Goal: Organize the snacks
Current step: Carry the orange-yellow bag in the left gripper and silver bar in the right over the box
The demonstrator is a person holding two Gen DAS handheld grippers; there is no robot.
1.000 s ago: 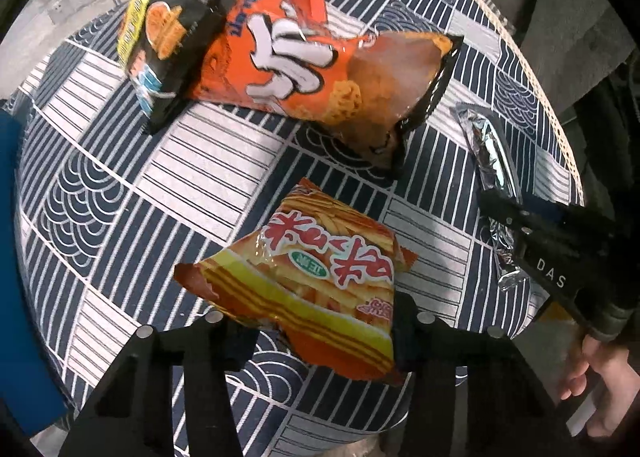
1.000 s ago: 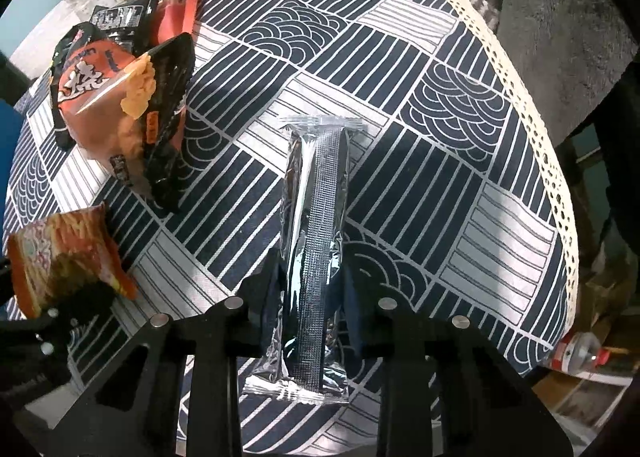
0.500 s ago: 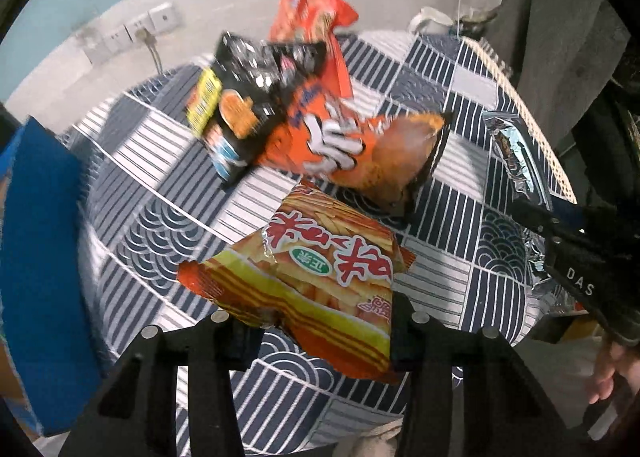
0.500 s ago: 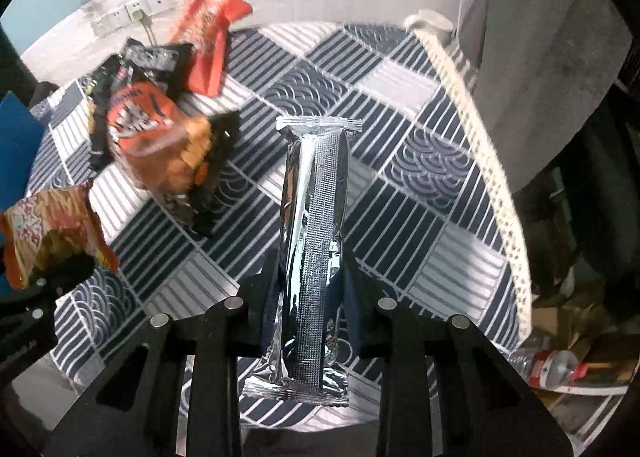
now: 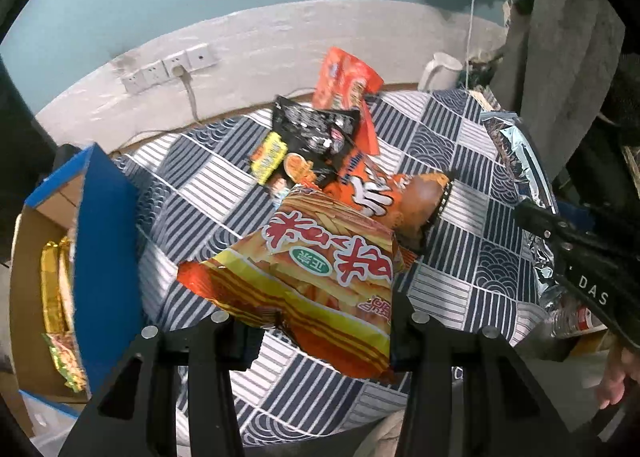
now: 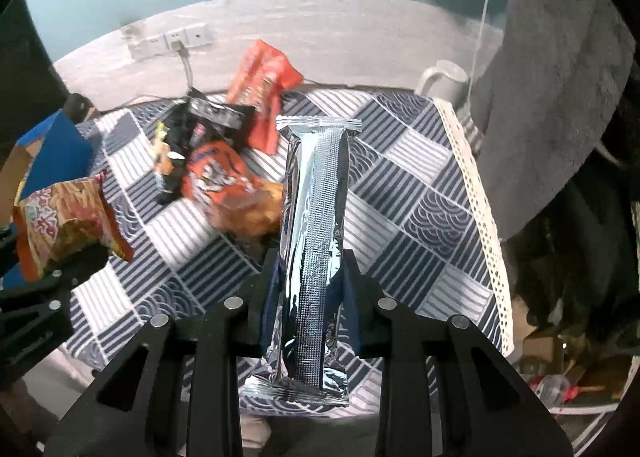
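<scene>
My left gripper (image 5: 320, 321) is shut on an orange and yellow chip bag (image 5: 316, 269), held in the air above the round table (image 5: 472, 281). My right gripper (image 6: 310, 281) is shut on a long silver foil packet (image 6: 314, 241), also lifted off the cloth. In the left wrist view the right gripper (image 5: 580, 257) and the silver packet (image 5: 516, 161) show at the right. The chip bag (image 6: 64, 225) hangs at the left of the right wrist view. On the table lie an orange snack bag (image 5: 372, 197), a black bag (image 5: 312, 137) and a red bag (image 5: 344, 81).
A blue cardboard box (image 5: 92, 257) stands open at the left of the table, with gold-wrapped snacks (image 5: 56, 289) inside. A white kettle (image 6: 440, 85) sits behind the table. Grey cloth (image 6: 552, 97) hangs at the right. Wall sockets (image 5: 168, 69) are at the back.
Both grippers have risen with their packets, so the table looks smaller and farther. The back wall, the sockets and the blue box have come into view.
</scene>
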